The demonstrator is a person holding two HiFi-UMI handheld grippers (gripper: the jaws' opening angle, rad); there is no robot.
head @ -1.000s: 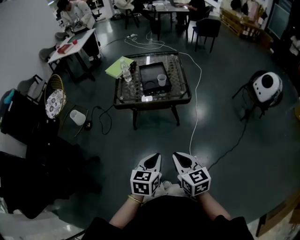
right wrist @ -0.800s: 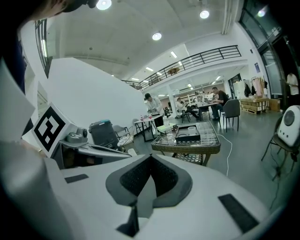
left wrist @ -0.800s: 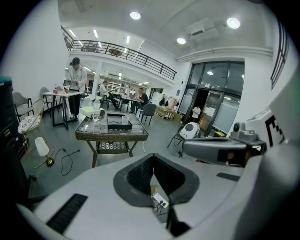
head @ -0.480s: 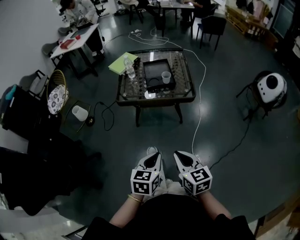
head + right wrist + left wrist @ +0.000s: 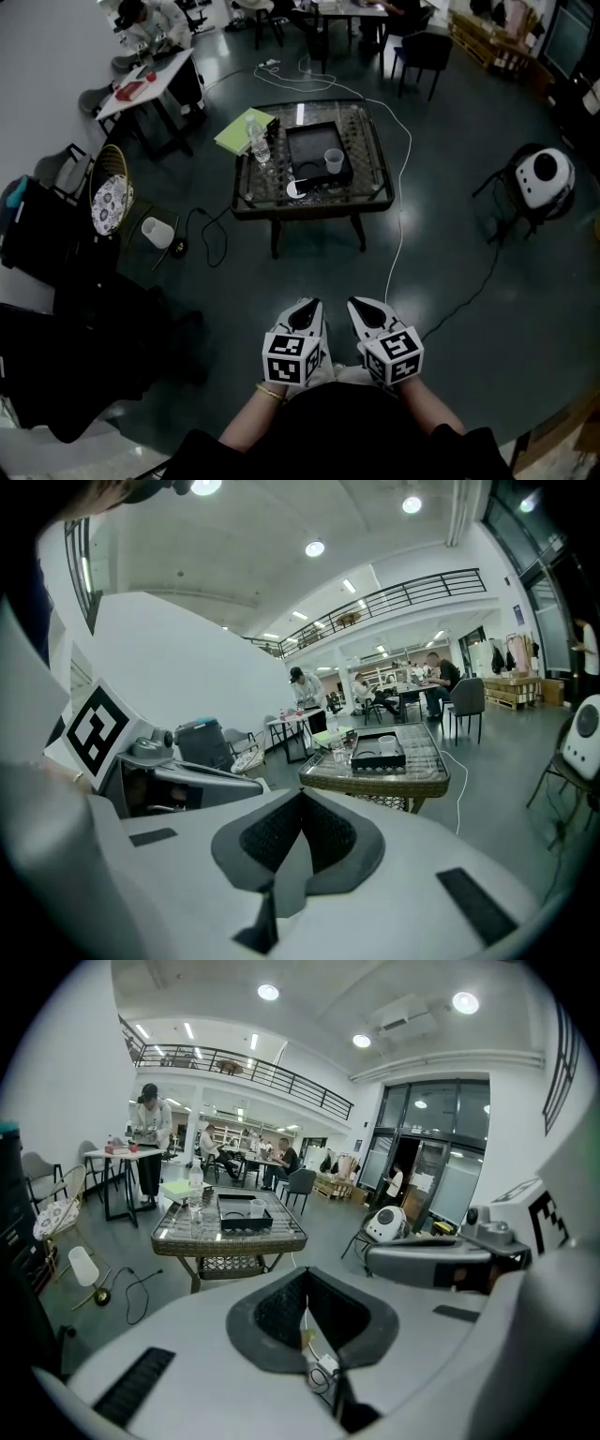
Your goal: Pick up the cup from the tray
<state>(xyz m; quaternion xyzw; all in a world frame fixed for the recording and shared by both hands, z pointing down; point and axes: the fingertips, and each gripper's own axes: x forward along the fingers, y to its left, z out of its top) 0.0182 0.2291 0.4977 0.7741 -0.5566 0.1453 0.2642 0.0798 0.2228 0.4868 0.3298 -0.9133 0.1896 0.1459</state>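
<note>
As their views show | left hand-held gripper [image 5: 307, 1274], right hand-held gripper [image 5: 300, 796] closed (empty)

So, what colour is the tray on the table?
The tray is black, clearest in the head view.

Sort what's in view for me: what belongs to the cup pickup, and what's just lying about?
Job: cup, standing in the black tray on the glass-topped table; left gripper and right gripper, both shut and empty, far from the table.

Lying about: water bottle, green pad, white floor cable, white tub.
</note>
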